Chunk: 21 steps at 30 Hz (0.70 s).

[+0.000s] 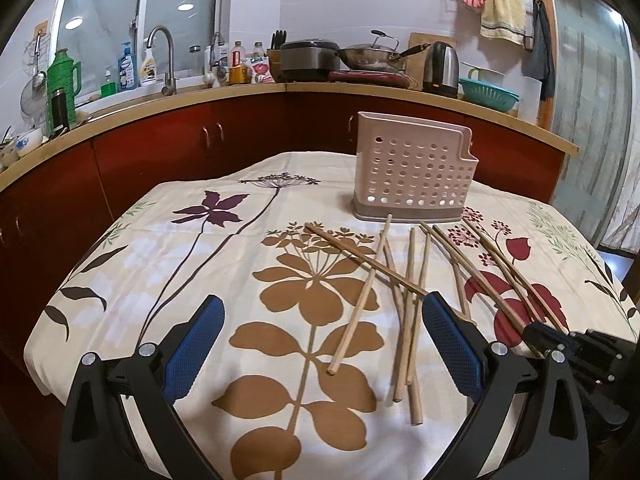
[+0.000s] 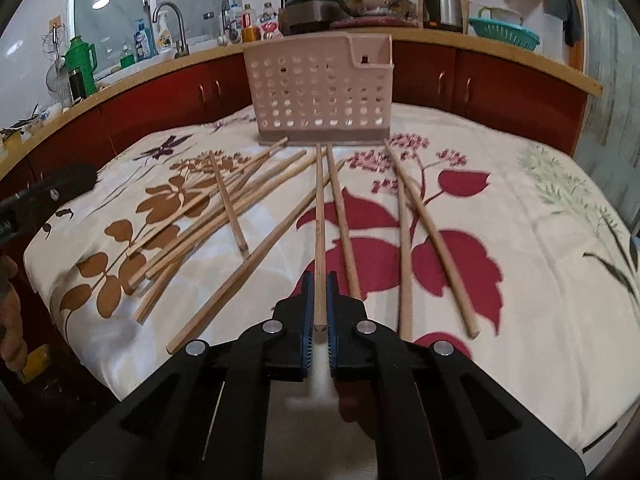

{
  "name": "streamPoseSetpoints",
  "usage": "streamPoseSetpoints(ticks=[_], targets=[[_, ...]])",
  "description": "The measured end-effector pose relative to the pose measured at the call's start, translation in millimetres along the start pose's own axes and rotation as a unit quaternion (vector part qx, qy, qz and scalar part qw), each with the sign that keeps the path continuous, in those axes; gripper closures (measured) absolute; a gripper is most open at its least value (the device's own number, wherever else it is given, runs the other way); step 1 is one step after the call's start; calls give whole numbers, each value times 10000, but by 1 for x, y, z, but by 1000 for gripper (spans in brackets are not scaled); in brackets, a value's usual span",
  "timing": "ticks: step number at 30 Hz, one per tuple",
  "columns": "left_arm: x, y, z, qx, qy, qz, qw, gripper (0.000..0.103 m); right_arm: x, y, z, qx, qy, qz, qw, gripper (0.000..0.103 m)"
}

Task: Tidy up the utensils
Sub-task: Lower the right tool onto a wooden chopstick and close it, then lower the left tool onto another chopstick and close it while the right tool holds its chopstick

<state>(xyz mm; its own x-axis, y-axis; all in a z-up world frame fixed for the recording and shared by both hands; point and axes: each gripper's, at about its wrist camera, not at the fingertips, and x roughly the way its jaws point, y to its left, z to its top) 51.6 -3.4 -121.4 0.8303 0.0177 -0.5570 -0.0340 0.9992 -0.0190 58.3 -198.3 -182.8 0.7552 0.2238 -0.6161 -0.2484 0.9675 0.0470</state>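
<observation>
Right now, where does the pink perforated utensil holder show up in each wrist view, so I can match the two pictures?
Left wrist view: the utensil holder stands upright, upper right of centre, beyond the scattered chopsticks.
Right wrist view: the utensil holder stands upper centre, straight ahead of the right claw, which is shut on a chopstick.
Shared landmark: the steel kettle on the counter behind.

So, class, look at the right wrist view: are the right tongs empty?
No: the right tongs are shut on one chopstick that points toward the pink holder.
</observation>
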Motion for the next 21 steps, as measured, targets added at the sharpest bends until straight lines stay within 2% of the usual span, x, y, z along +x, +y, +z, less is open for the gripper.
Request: streamPoseSetpoints(ticks=[13,21], targets=[[13,-41,5,164,68,-321,9993,7,-27,-30,10,42,-452,-333,9984,96],[38,-73,4,207,327,-287,9988,7,-35,-44,10,108,-603,-360,9975,96]])
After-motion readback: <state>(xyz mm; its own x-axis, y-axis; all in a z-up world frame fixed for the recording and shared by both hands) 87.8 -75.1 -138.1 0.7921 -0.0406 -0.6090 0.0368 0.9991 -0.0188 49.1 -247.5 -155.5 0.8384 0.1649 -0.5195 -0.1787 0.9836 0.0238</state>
